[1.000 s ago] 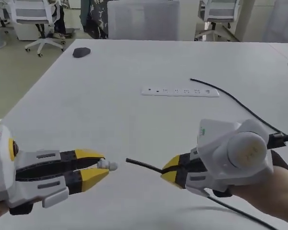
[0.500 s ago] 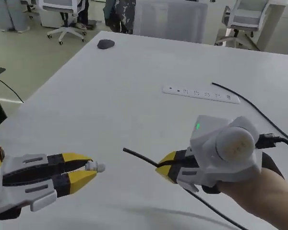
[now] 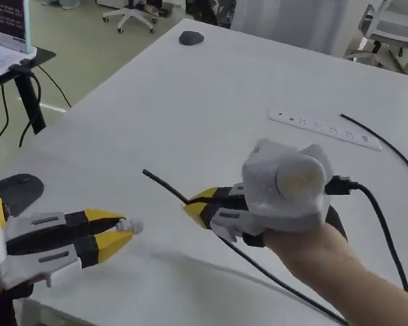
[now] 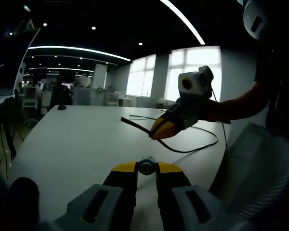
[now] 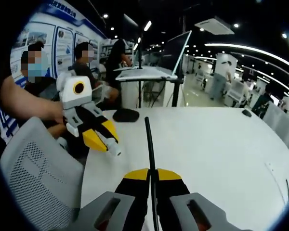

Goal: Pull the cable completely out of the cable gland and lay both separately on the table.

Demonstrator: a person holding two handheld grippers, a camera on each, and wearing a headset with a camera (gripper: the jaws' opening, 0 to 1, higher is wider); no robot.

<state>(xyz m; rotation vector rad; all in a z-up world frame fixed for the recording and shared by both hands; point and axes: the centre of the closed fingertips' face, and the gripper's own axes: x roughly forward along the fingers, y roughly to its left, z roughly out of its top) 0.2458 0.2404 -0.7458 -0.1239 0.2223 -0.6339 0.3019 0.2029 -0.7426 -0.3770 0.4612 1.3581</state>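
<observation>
A small grey-white cable gland (image 3: 132,226) sits between the yellow tips of my left gripper (image 3: 126,228) at the lower left, and that gripper is shut on it. The gland (image 4: 147,165) is free of the cable. My right gripper (image 3: 192,206) is shut on the black cable (image 3: 164,187), whose free end sticks out past the tips, above the table. The rest of the cable (image 3: 279,284) trails back to the lower right. In the right gripper view the cable (image 5: 149,139) runs straight out of the right gripper (image 5: 152,174), with the left gripper (image 5: 108,143) to its left.
A white power strip (image 3: 325,129) and a second black cable (image 3: 381,146) lie at the far right of the white table (image 3: 190,115). A dark mouse (image 3: 190,38) rests at the far end. Beyond the table's left edge stands a laptop (image 3: 3,30) on a stand.
The head camera has swung, shifting the whole scene. The cable's free end has drawn away from the gland and now points farther across the table. Both grippers keep their hold.
</observation>
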